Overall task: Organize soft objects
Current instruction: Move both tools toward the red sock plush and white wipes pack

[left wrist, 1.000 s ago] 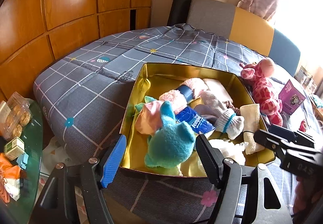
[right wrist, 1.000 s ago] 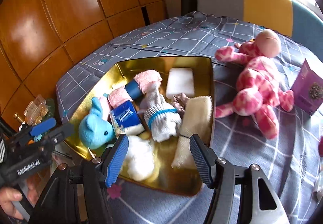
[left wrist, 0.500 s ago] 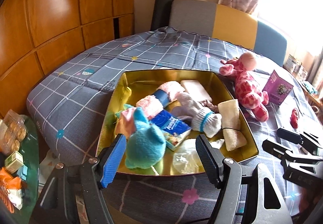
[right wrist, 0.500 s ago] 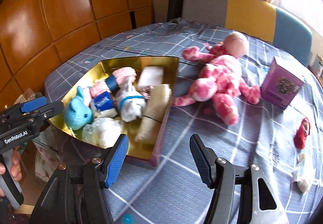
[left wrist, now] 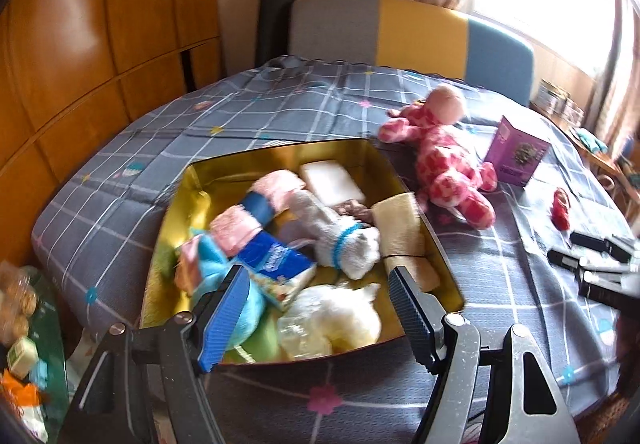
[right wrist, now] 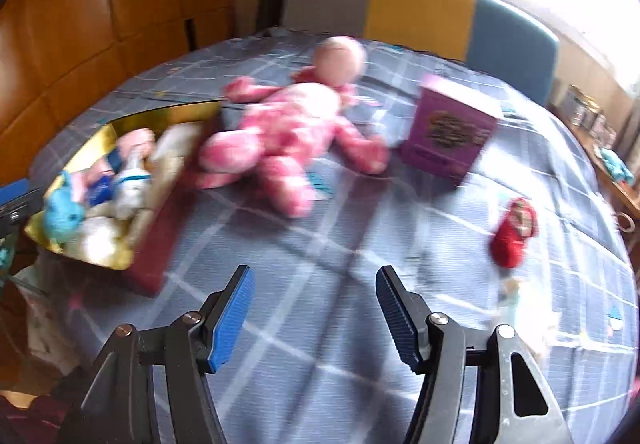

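A gold box (left wrist: 416, 200) on the grey checked bedspread holds a blue plush (left wrist: 224, 272), pink-and-blue socks (left wrist: 256, 204), a white sock (left wrist: 344, 244), a tissue pack (left wrist: 276, 260), a beige cloth (left wrist: 400, 228) and a white fluffy item (left wrist: 340, 320). My left gripper (left wrist: 316, 292) hovers open over the box's near end, holding nothing. To the right lies a pink spotted plush (left wrist: 448, 160) (right wrist: 288, 128). My right gripper (right wrist: 314, 298) stands open above bare bedspread, short of the plush. A small red soft item (right wrist: 514, 230) lies at its right.
A purple carton (right wrist: 448, 136) stands right of the pink plush. The right gripper's black body (left wrist: 596, 264) shows at the left wrist view's right edge. A glass side table (left wrist: 44, 328) with snacks sits lower left. Wood panelling and a grey-yellow-blue headboard (left wrist: 416, 32) back the bed.
Both grippers have swung to the right. The box has slid left in both views, and the pink plush, purple carton and red item have come into the middle of the right wrist view.
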`<state>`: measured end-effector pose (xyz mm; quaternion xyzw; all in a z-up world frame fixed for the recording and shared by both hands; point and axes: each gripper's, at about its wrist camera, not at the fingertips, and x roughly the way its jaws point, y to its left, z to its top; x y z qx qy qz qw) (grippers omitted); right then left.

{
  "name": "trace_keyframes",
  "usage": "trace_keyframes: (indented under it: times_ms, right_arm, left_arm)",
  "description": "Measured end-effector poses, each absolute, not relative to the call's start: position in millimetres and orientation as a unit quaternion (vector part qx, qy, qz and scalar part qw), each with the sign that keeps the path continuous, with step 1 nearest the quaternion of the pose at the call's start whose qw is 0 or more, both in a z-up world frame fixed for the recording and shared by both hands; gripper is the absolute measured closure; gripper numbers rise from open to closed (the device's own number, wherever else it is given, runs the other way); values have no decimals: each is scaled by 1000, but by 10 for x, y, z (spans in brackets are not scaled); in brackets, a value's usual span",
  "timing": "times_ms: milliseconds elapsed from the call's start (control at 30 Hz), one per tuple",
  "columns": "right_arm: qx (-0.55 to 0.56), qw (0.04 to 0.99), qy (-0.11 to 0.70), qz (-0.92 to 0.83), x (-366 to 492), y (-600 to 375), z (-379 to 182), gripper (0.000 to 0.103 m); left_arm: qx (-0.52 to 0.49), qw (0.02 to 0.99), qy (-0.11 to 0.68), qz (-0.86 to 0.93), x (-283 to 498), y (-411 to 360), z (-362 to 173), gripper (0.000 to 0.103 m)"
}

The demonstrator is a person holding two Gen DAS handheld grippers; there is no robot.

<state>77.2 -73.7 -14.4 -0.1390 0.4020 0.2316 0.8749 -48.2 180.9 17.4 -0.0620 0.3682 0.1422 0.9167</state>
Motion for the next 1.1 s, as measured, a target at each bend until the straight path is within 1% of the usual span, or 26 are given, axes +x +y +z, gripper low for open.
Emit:
trace_keyframes:
  times_ms: [167,300,400,467,533,600,700,900,1100]
  right_arm:
    - [-126,890,410,155,1184,-1355,-121,39]
    - [-79,905,414,59,1534,-2005,-181,39]
    - [-7,906,424,-8,1675,-2538,-320,39]
    - [53,886,458,-48,1759,-2843,-405,39]
    - [110,881,457,-57,1776,-3032,-403,39]
    - [129,877,458,-60,1776,-3105,-401,39]
    - [124,867,477,-72,1756,-3110,-441,39]
    - [136,846,515,-35,1814,-3038,-570,39]
    - [115,844,524,0,1794,-2860,-586,39]
  left_arm:
    - [-42,921,369,115,-327,1588,229,30]
    - [-27,925,368,89,-190,1389,295,30]
    - [-14,927,370,67,-66,1224,333,30]
    - [-8,926,375,48,38,1091,347,30]
    - [-5,925,379,31,137,963,353,30]
    - [-1,924,383,13,239,816,349,30]
    - [14,921,389,-10,394,593,331,30]
    - [28,913,403,-47,719,220,261,30]
    - [49,904,417,-76,1024,-95,151,29]
